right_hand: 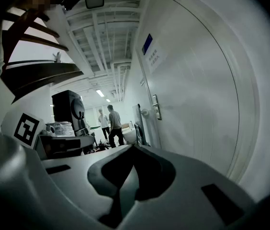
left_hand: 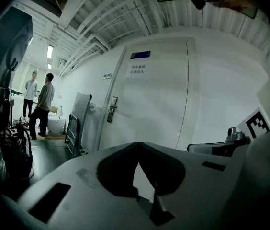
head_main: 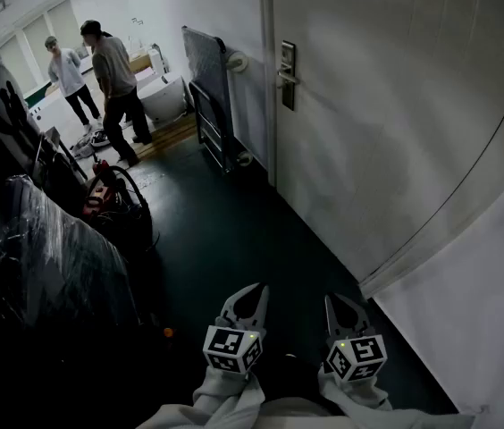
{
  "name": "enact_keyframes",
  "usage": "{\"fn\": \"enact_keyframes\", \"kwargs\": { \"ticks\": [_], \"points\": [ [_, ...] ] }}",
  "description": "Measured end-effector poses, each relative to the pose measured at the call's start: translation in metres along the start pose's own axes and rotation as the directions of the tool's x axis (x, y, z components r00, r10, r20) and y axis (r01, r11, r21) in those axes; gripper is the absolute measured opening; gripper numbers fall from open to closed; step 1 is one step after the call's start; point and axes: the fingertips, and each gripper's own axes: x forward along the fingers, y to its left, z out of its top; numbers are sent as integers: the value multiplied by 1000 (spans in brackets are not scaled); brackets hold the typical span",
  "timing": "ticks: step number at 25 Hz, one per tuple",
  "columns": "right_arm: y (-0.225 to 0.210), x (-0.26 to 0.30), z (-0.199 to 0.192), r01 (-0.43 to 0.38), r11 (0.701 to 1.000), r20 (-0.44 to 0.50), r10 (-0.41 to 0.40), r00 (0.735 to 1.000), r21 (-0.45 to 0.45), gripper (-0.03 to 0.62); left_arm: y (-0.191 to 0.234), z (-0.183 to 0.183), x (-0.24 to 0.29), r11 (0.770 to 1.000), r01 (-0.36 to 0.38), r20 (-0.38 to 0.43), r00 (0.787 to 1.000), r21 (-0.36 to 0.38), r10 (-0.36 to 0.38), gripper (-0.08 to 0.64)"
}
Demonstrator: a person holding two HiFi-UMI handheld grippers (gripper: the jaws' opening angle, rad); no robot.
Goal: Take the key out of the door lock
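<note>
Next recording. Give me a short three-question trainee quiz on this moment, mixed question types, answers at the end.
1. True or false: the left gripper is touching the door handle.
2. The right gripper has its jaws: A) wide apart; B) together with nothing between them; C) closed on a key.
3. How many people stand in the background, beyond the door?

Key: 1. False, it is held low, well away from the handle. 2. B. 3. Two.
</note>
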Motion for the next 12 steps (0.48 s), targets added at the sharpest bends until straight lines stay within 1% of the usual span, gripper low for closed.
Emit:
{"fn": "enact_keyframes", "kwargs": {
  "ticks": [3,7,12],
  "points": [
    [2,-1,-2,2,1000,0,-2,1000,0,51,0,-2,-3,1000,-2,1,1000,0,2,14],
    [4,-5,-3,16,1000,6,-16,1000,-27,52,-3,-5,-7,1000,-4,-1,1000,-4,4,14],
    [2,-12,-6,15,1000,11,-15,1000,-13,52,-12,-9,-10,1000,-2,1,1000,-5,2,14]
  ]
}}
